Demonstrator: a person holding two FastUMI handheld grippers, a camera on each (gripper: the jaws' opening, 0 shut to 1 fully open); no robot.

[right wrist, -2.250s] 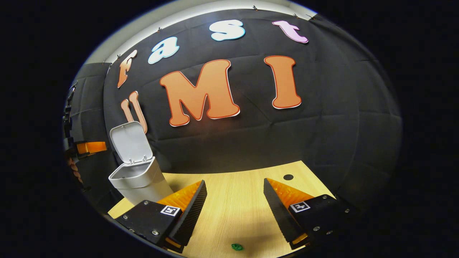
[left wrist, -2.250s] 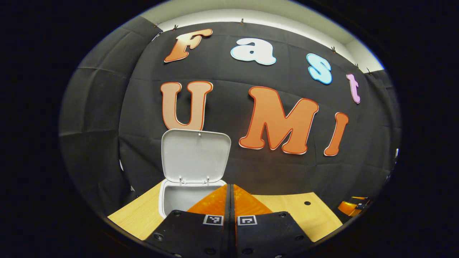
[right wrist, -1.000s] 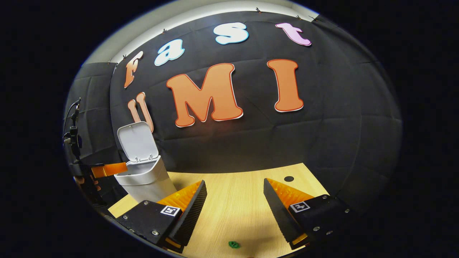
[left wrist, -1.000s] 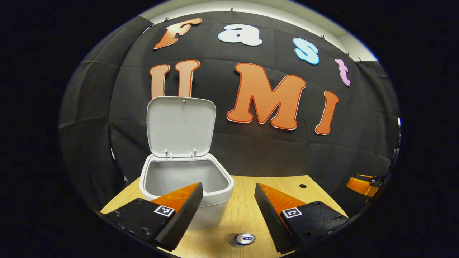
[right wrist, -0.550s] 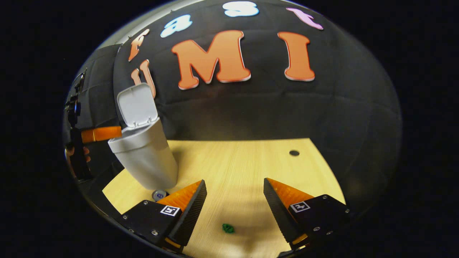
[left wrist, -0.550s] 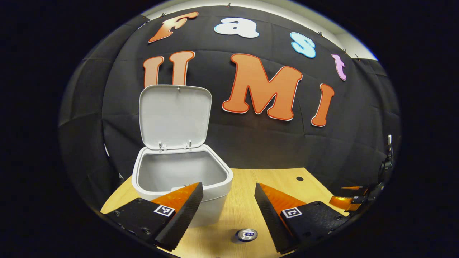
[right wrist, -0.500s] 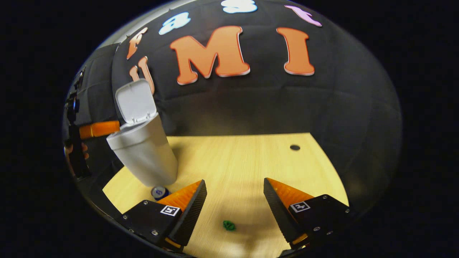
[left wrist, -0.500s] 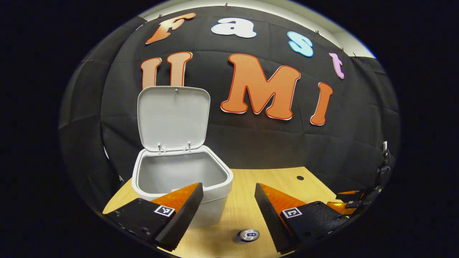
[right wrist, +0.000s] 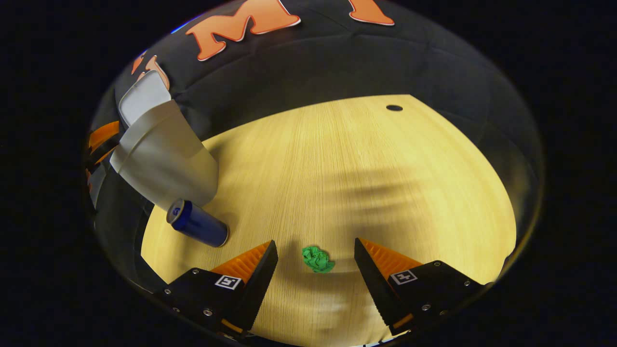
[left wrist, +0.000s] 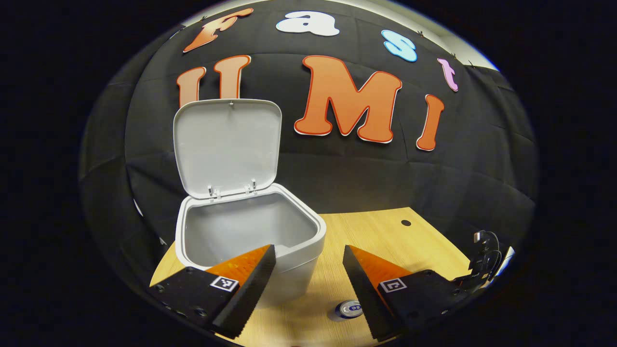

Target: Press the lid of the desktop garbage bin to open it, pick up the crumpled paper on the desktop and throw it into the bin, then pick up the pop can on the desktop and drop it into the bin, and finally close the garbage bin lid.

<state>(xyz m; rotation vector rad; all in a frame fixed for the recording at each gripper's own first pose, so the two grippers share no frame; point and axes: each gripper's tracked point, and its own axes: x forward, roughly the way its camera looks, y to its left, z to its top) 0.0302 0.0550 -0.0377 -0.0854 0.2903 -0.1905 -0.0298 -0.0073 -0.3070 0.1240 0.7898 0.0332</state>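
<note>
Right claw (right wrist: pixel 315 255) now lower over one crumpled paper (right wrist: pixel 317 259), one pop can (right wrist: pixel 197 224) beside.

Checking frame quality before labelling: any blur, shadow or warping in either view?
Right gripper view: soft streaked shadows on the desk, green crumpled paper still crisp, bin bent by fisheye. Left gripper view: sharp; lid evenly lit; pop can in shade.

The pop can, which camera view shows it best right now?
The right gripper view: the pop can stands whole on the wooden desktop beside the white bin, side and top both visible. The left gripper view catches just its top, low between the left claw's fingers.
</note>
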